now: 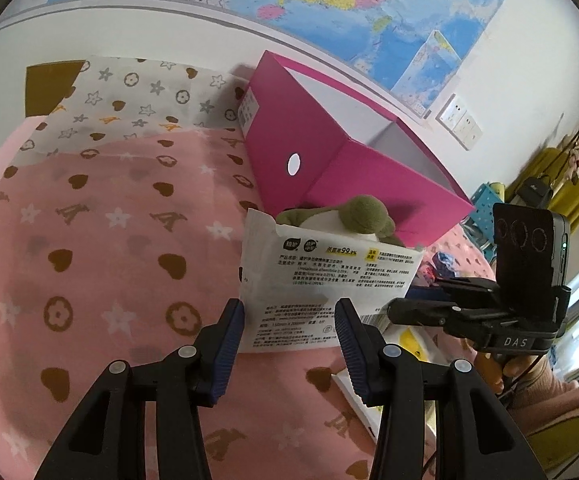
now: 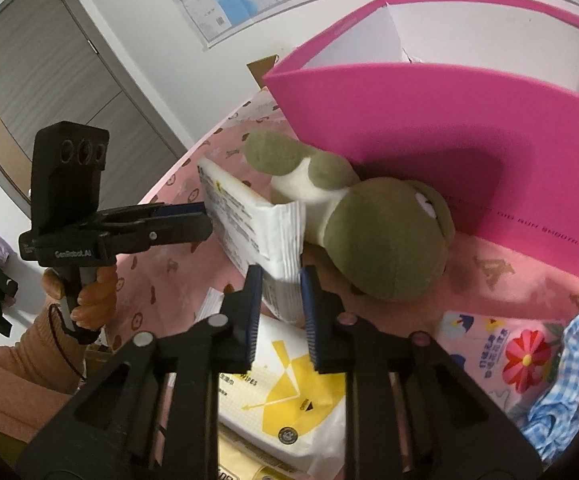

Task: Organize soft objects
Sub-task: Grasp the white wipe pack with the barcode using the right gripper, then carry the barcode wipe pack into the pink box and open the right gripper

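White wet-wipes pack (image 2: 257, 224), tilted beside green plush frog (image 2: 385, 236), both claws (image 1: 289, 320) (image 2: 280, 280) clenched around it, angled downward.

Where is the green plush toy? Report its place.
In the right wrist view the green plush toy lies on the pink bedspread against the magenta box, beside the white wipes pack.

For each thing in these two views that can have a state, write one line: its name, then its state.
Pink box: open, no lid on, tilted.
White wipes pack: lifted, tilted, gripped at both ends.
Left gripper: shut on the white wipes pack.
Right gripper: shut on the pack's crimped edge.
Green plush toy: lying on its side against the box.
Yellow-print wipes pack: lying flat, sealed.
Flower-print tissue pack: lying flat.
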`<act>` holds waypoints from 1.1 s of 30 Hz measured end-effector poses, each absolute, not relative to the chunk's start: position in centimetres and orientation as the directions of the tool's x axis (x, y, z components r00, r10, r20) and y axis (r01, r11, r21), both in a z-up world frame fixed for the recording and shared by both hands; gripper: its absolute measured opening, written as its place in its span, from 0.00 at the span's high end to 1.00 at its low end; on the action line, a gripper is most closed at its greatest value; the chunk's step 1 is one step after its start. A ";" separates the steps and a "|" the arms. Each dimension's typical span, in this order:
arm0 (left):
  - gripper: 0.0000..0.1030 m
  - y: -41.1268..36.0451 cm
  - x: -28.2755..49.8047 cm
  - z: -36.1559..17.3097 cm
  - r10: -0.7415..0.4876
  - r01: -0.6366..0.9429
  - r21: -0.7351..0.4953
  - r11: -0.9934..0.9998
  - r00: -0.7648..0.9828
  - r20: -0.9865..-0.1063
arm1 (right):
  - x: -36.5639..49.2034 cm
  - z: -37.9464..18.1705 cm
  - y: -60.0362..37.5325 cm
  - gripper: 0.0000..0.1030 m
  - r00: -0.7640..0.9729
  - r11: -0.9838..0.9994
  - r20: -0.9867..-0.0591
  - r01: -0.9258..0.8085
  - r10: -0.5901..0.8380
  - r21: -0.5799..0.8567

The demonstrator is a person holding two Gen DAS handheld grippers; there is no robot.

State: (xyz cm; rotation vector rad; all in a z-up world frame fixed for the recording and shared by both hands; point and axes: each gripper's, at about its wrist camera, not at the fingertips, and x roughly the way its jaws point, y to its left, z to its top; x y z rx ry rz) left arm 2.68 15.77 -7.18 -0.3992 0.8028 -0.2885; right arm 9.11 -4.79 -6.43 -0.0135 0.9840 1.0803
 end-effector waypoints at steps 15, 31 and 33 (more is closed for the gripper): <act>0.55 12.8 1.7 -3.0 -0.419 0.188 -0.418 0.889 0.701 -0.576 | 8.8 -2.2 -7.3 0.80 0.191 0.488 -0.586 -0.774 0.788 0.403; 0.55 9.4 5.7 3.3 -0.412 0.259 -0.343 0.903 0.747 -0.521 | 11.0 3.3 -12.1 0.80 0.298 0.514 -0.491 -0.761 0.819 0.396; 0.55 9.3 6.8 3.7 -0.410 0.258 -0.340 0.905 0.745 -0.526 | 11.9 3.9 -12.3 0.80 0.307 0.518 -0.482 -0.755 0.821 0.401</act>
